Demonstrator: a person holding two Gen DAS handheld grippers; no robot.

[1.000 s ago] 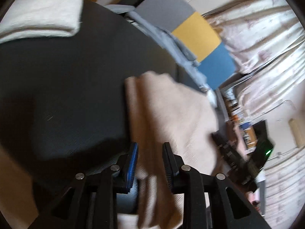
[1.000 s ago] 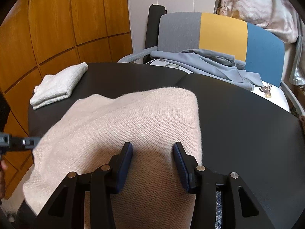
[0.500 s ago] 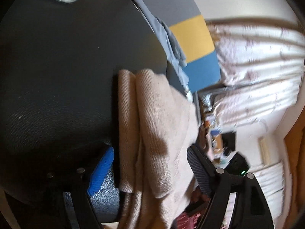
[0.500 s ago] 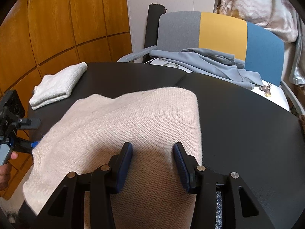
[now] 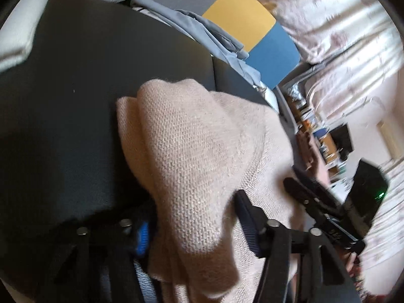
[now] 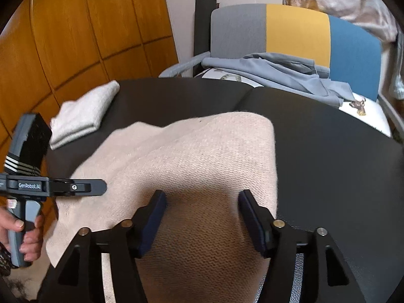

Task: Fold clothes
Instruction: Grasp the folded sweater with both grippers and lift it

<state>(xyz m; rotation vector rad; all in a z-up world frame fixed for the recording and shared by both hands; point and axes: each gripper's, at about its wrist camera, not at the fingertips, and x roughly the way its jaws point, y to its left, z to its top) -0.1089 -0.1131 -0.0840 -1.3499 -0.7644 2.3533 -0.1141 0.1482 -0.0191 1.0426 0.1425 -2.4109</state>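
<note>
A beige knit garment point(image 6: 202, 156) lies partly folded on the black table point(image 6: 328, 151). My right gripper point(image 6: 202, 199) sits over its near edge; its jaws are opening and stand wide, the knit lying under and between them with the pads clear of it. My left gripper point(image 5: 193, 209) is at the garment's left end, where a thick doubled fold of the knit point(image 5: 197, 139) bulges between its jaws. Those jaws are closing, and the pads do not visibly pinch the fold. In the right wrist view a hand holds the left gripper point(image 6: 103, 188) at the cloth's left edge.
A folded white cloth point(image 6: 83, 113) lies at the table's far left corner. Behind the table stands a chair with a grey, yellow and blue back point(image 6: 295, 30), a grey-blue garment point(image 6: 277, 70) draped on its seat. Wood panelling point(image 6: 75, 25) is on the left, curtains point(image 5: 341, 38) on the right.
The left gripper let go of the knit, opened wide, moved in along the cloth's left end and began narrowing around a thicker fold. The right jaws spread apart; the right hand stayed put.
</note>
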